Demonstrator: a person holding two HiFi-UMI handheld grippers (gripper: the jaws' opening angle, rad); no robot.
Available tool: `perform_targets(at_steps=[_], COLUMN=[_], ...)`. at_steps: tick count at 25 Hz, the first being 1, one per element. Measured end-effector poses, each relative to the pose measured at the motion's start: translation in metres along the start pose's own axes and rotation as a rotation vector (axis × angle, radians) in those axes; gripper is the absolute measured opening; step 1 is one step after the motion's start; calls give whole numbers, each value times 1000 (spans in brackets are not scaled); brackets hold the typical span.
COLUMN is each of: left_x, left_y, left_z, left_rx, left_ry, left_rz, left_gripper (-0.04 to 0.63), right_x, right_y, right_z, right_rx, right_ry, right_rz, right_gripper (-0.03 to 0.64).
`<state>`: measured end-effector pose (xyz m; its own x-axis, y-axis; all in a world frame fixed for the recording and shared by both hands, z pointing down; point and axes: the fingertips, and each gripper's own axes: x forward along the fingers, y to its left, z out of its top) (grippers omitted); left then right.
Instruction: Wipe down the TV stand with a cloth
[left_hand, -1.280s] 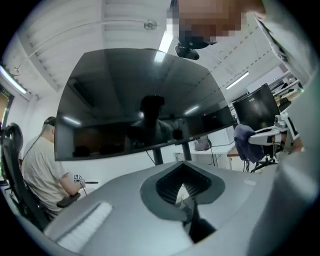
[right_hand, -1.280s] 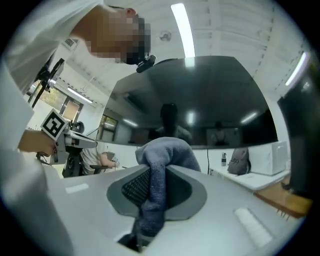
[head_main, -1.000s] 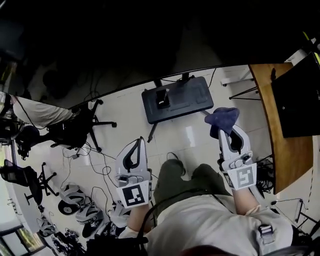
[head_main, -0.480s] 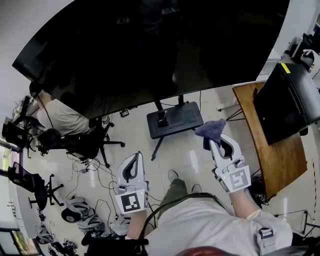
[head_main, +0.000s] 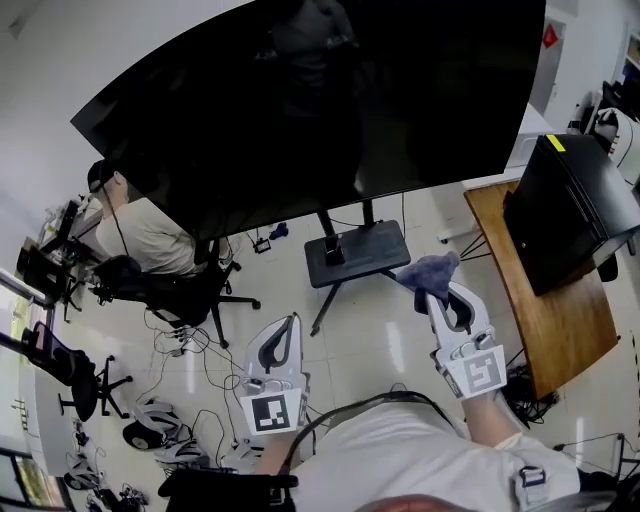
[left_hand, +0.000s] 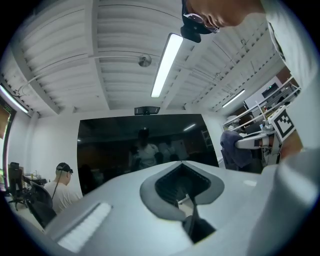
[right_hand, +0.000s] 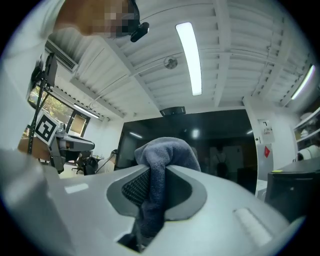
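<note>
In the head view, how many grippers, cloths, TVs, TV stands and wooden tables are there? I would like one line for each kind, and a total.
Grippers: 2 (left gripper, right gripper)
Cloths: 1 (cloth, in the right gripper's jaws)
TVs: 1 (TV)
TV stands: 1 (TV stand)
Wooden tables: 1 (wooden table)
Total: 6
</note>
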<state>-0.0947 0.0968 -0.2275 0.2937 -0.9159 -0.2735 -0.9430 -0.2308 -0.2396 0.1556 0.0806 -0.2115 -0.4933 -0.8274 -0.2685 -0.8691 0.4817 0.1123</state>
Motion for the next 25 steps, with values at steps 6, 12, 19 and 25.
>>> perform_targets(at_steps=[6, 12, 19, 25], left_x=[-56, -84, -83, -65], left_y=[38, 73, 69, 24], left_z=[-14, -2, -4, -8], left_rx=[14, -9, 32, -21], left_ry=[256, 270, 256, 225], left_rz=[-48, -41, -19, -84], left_gripper=[244, 244, 244, 244], right_x=[4, 5, -3, -18], right_y=[59, 96, 82, 53], right_z=[35, 60, 59, 53], right_rx=[-16, 15, 17, 21], right_ry=[-62, -54, -53, -48], right_rz=[-10, -36, -44, -38], right_gripper=[58, 58, 58, 58])
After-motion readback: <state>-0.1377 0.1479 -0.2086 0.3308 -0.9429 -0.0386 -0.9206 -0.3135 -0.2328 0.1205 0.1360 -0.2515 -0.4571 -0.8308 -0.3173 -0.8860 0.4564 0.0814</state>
